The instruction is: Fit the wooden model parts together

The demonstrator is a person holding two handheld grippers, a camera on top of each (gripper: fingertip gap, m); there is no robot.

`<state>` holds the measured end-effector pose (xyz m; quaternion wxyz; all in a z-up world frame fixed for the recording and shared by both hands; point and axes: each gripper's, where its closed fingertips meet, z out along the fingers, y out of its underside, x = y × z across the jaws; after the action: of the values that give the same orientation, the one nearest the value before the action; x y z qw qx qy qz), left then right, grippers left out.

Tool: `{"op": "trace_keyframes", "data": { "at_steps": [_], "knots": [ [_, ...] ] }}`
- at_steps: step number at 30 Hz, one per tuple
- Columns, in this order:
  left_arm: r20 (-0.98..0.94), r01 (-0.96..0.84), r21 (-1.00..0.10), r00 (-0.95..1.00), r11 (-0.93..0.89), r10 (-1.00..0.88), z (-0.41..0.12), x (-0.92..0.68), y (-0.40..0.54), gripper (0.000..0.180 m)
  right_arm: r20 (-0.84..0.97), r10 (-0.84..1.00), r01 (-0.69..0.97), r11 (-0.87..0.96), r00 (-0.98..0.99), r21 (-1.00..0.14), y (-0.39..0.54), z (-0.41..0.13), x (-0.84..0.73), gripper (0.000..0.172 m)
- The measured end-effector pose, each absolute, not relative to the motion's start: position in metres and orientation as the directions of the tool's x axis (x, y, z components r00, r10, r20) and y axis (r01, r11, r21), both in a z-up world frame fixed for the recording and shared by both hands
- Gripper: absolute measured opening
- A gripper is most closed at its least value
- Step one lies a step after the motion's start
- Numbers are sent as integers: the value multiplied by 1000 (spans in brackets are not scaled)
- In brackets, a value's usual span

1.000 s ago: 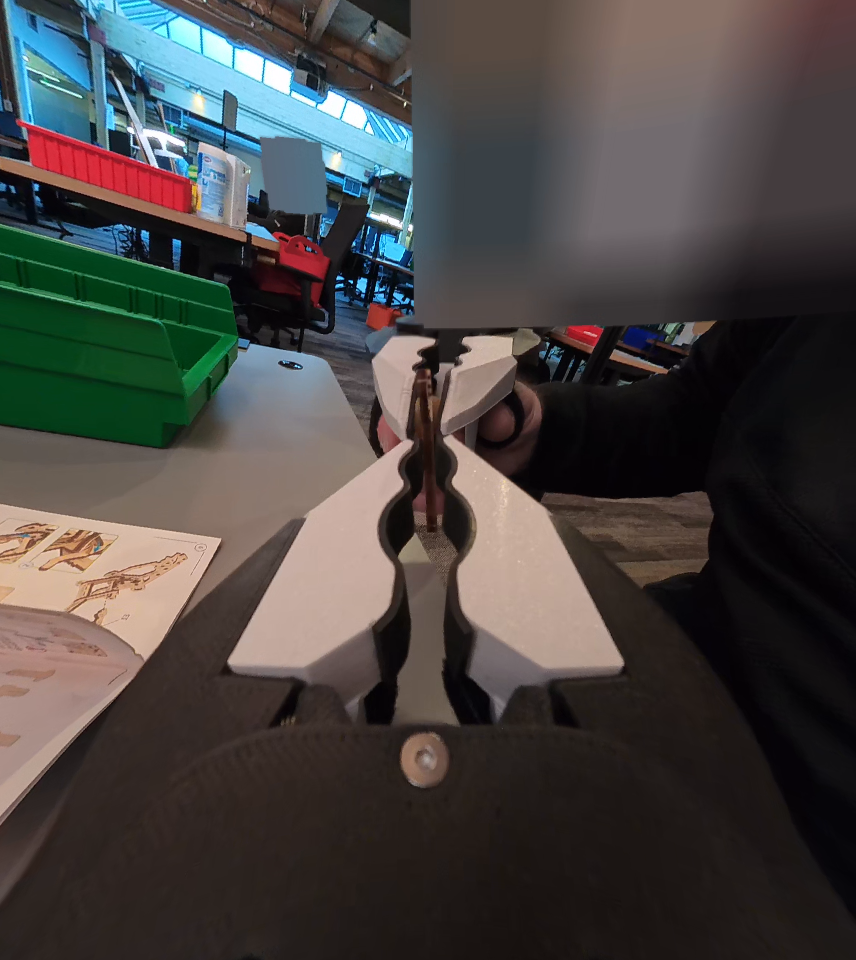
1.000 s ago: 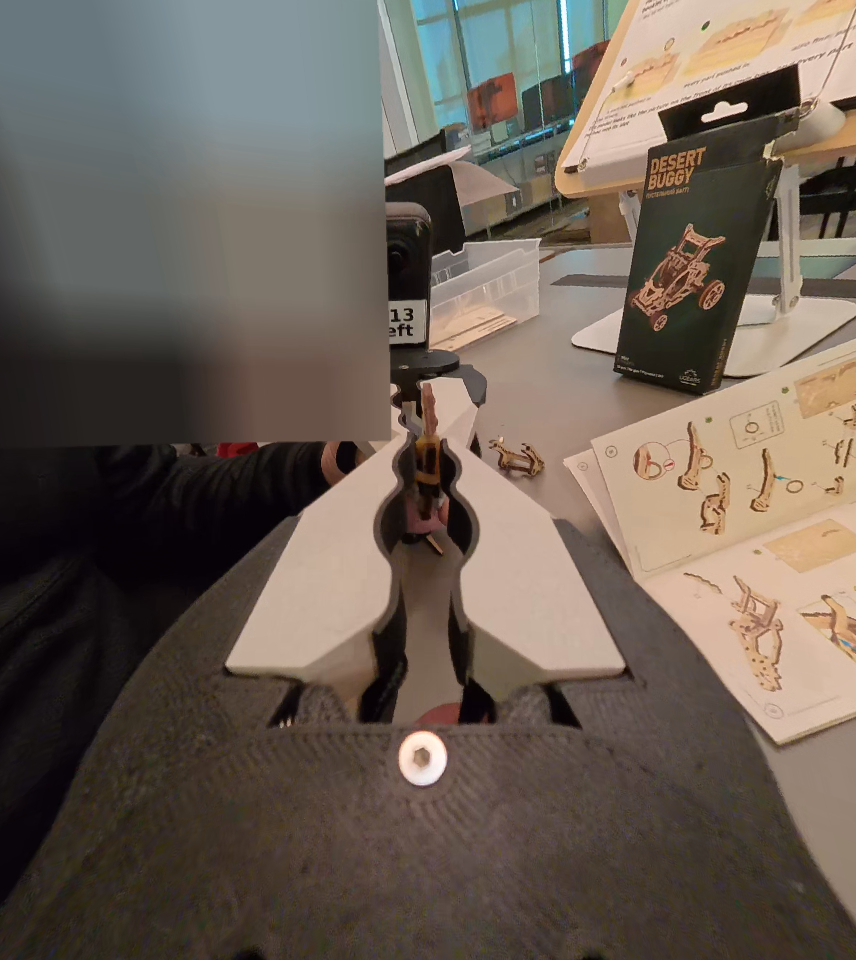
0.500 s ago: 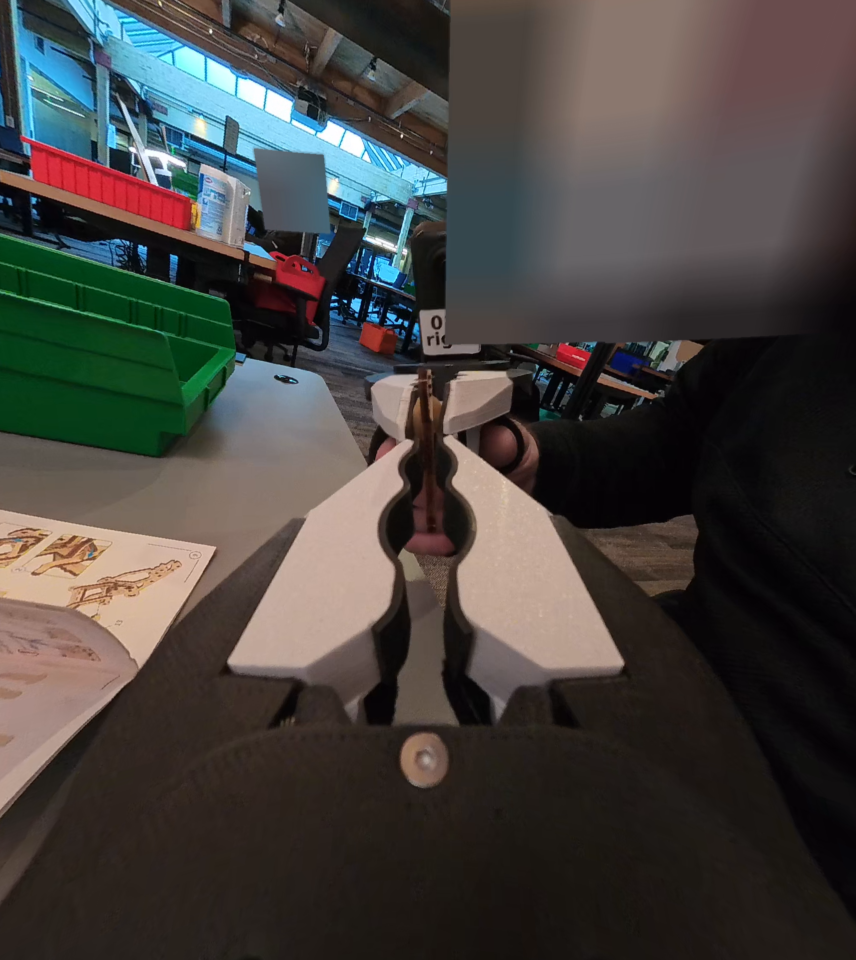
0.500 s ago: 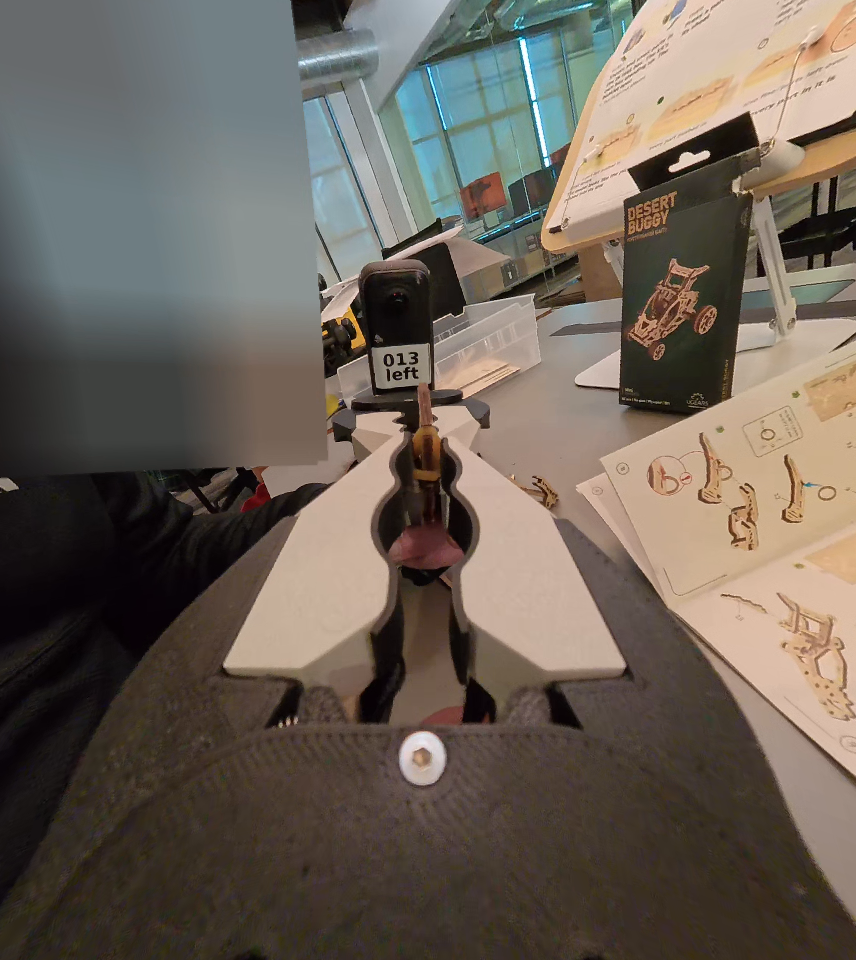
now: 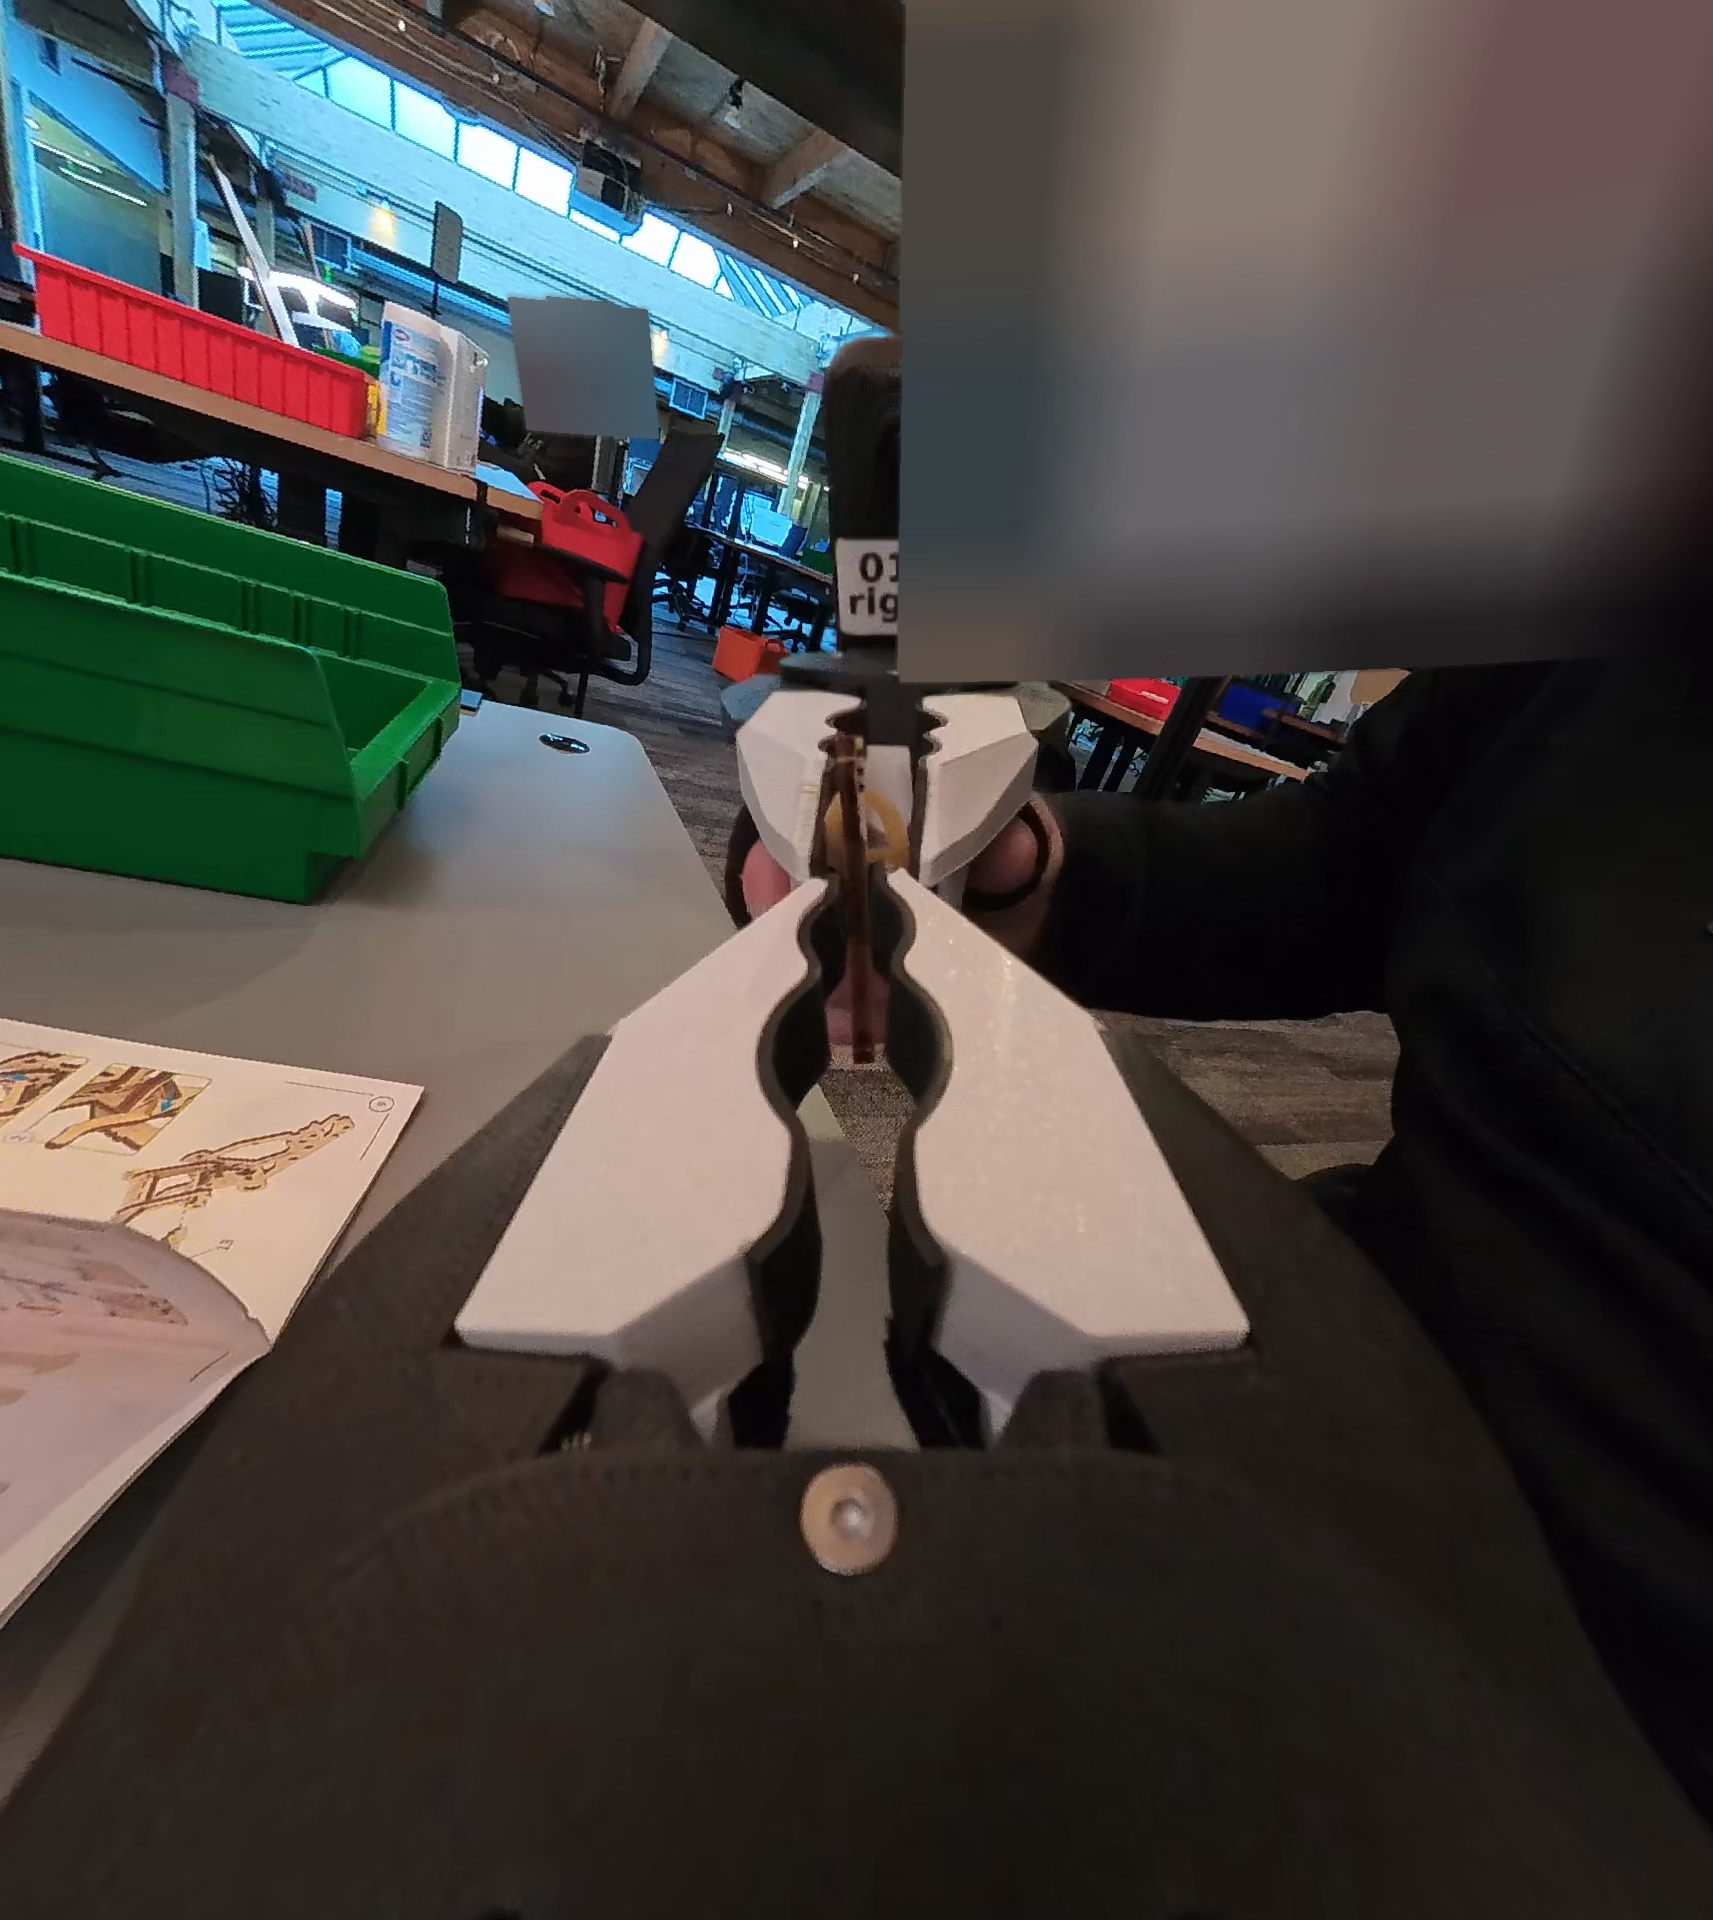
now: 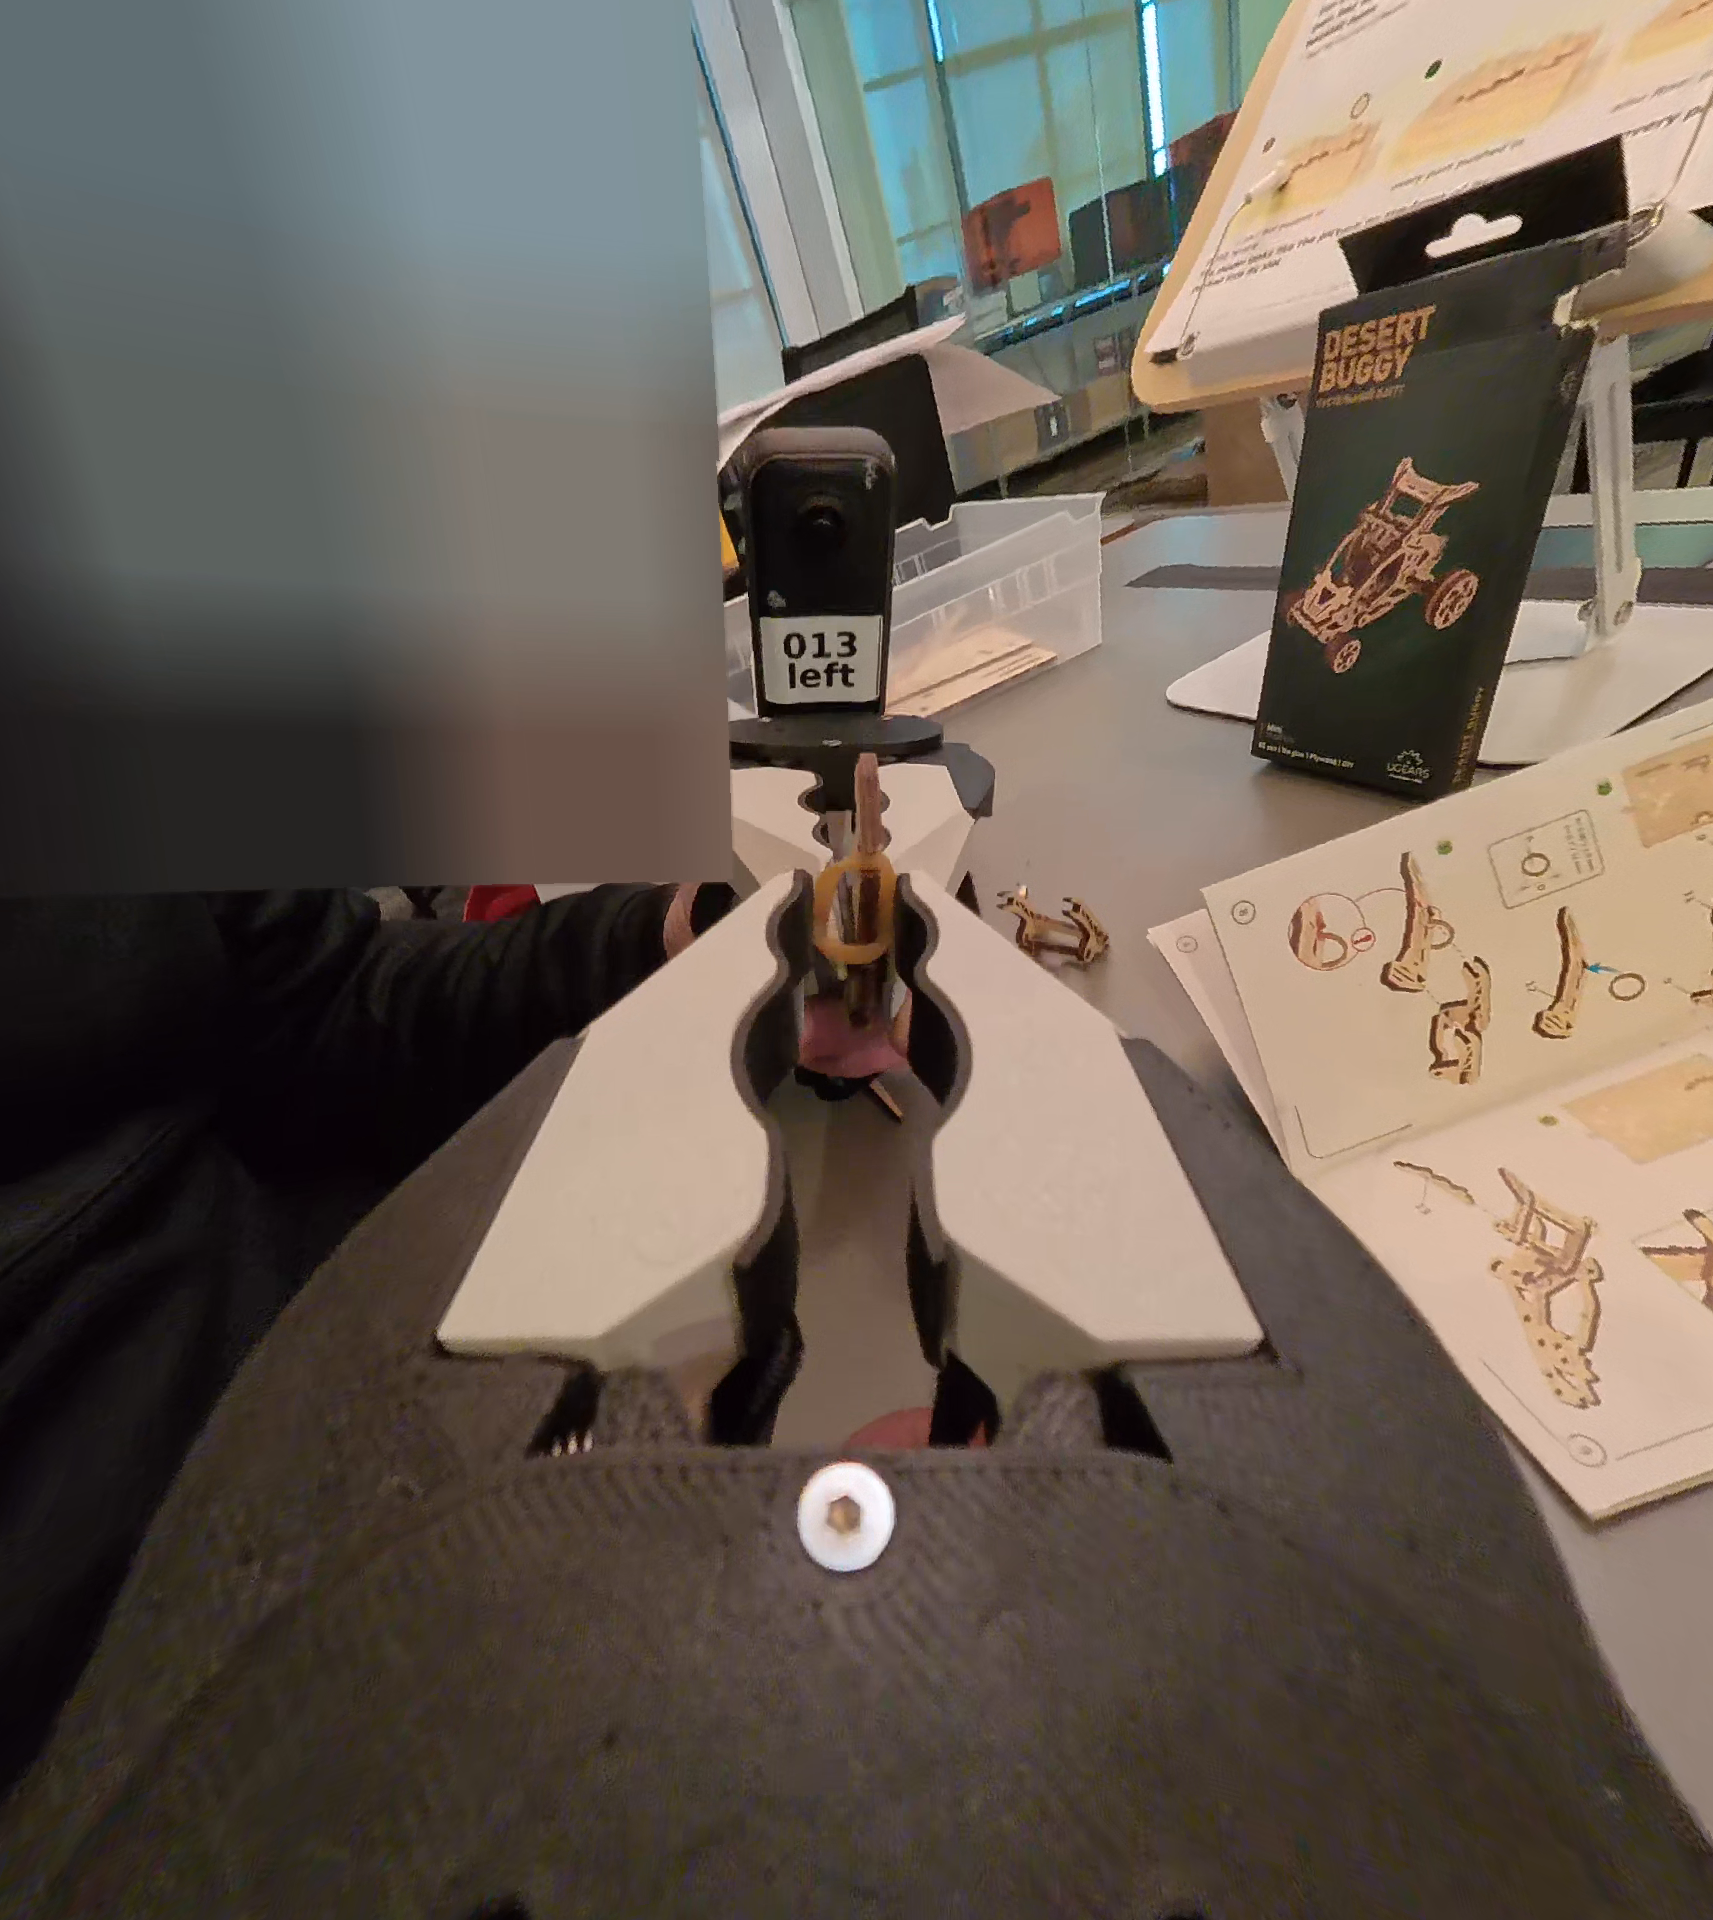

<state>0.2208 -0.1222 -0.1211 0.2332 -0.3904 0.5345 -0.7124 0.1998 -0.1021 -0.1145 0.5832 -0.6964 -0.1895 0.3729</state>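
Observation:
My left gripper [image 5: 857, 904] is shut on a thin wooden part [image 5: 860, 977], held upright and seen edge-on. The same gripper faces me in the right wrist view [image 6: 857, 821], with the wooden part [image 6: 867, 800] sticking up from its tips. A yellow rubber band [image 6: 854, 909] forms a loop around that part. My right gripper [image 6: 854, 894] is open, its tips on either side of the band. In the left wrist view the right gripper [image 5: 867, 790] shows a gap between the band [image 5: 883, 831] and one finger.
Green bins [image 5: 156, 665] and an instruction booklet [image 5: 104, 1195] lie to the left on the grey table. In the right wrist view a small wooden assembly [image 6: 1054, 930], the open booklet [image 6: 1558, 1039], a dark kit box [image 6: 1403, 540], a clear tray [image 6: 997, 592] and an instruction stand [image 6: 1610, 623] sit to the right. Only a small space, under 4 cm, lies between the two pairs of fingers. Left tips and right tips are each some 20 centimeters from the small wooden assembly [image 6: 1054, 930].
My right gripper's jaws have spread apart and the rubber band, pinched narrow before, has sprung into a round loop. My left gripper stays shut on the wooden part.

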Motion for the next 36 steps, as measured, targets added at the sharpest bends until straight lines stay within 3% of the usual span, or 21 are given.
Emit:
{"op": "trace_keyframes", "data": {
  "at_steps": [6,21,36],
  "knots": [
    [319,-59,-934,-588,-353,-743,-116,219,-117,1,-247,710,-86,-256,659,-963,-105,-112,206,9],
    [315,-69,-936,-598,-344,-737,-117,219,-120,1,-322,735,-61,-359,597,-931,-112,-114,207,3],
    [256,-95,-964,-602,-250,-756,-125,220,-130,2,-388,743,275,-596,545,-754,-124,-129,211,0]
  ]
}}
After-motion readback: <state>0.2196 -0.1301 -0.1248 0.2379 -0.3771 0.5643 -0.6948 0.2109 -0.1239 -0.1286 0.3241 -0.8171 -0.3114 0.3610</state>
